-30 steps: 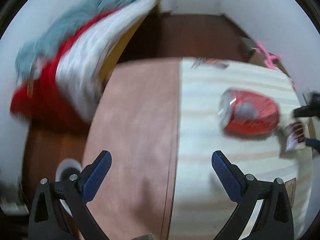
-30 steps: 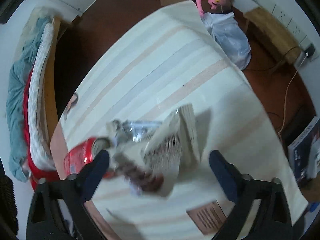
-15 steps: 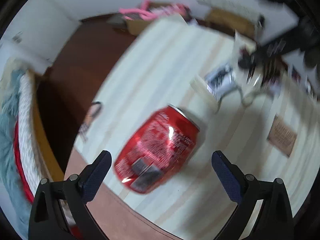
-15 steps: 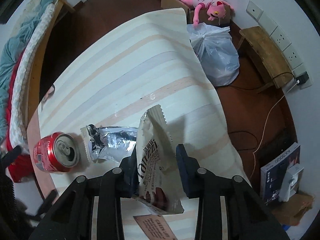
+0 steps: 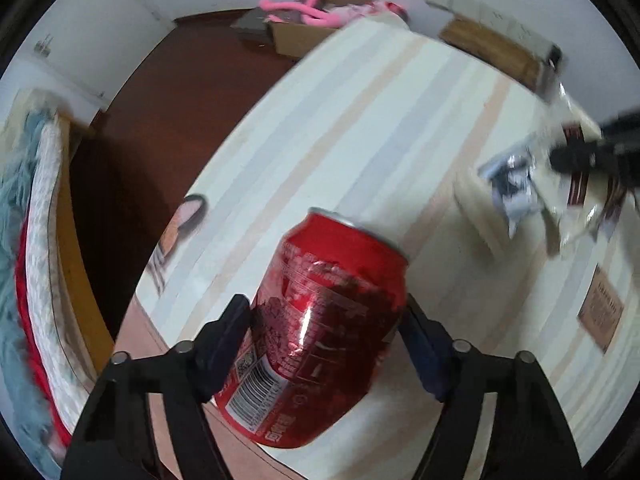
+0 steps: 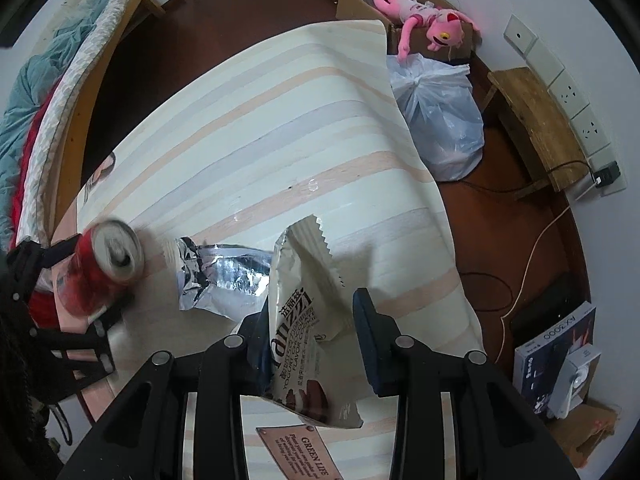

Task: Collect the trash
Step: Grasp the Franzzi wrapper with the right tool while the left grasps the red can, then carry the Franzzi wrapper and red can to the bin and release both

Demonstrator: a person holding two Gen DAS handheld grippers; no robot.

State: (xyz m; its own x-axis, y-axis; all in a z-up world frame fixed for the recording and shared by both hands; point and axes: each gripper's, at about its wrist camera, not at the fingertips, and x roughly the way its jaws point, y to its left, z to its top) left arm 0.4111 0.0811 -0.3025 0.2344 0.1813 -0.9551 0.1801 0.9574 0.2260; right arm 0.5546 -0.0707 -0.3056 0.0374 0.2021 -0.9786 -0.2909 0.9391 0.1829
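The left gripper (image 5: 326, 322) clamps the red can (image 5: 320, 332), fingers pressed on both flanks of its lower body, the can tilted with its top toward twelve o'clock over the edge of the striped table cover (image 5: 360, 128). To do this well, the grip should stay low and square so the smooth can does not pivot out as it is carried. Half a second ago those fingers stood wide with the can lying between them; now they have closed on it.

Over to the right gripper (image 6: 312, 320): it is narrowed on the cookie wrapper (image 6: 304, 292), though the fingers sit apart and only the left one clearly touches the wrapper. The silver foil wrapper (image 6: 220, 276) lies at ten o'clock of it, just beside the can. A firmer pinch on the wrapper's body would stop it slipping. Compared with half a second ago, the wrapper stays in much the same hold, while the can at nine o'clock now blurs with motion. The white plastic bag (image 6: 436, 128) waits on the floor at one o'clock.
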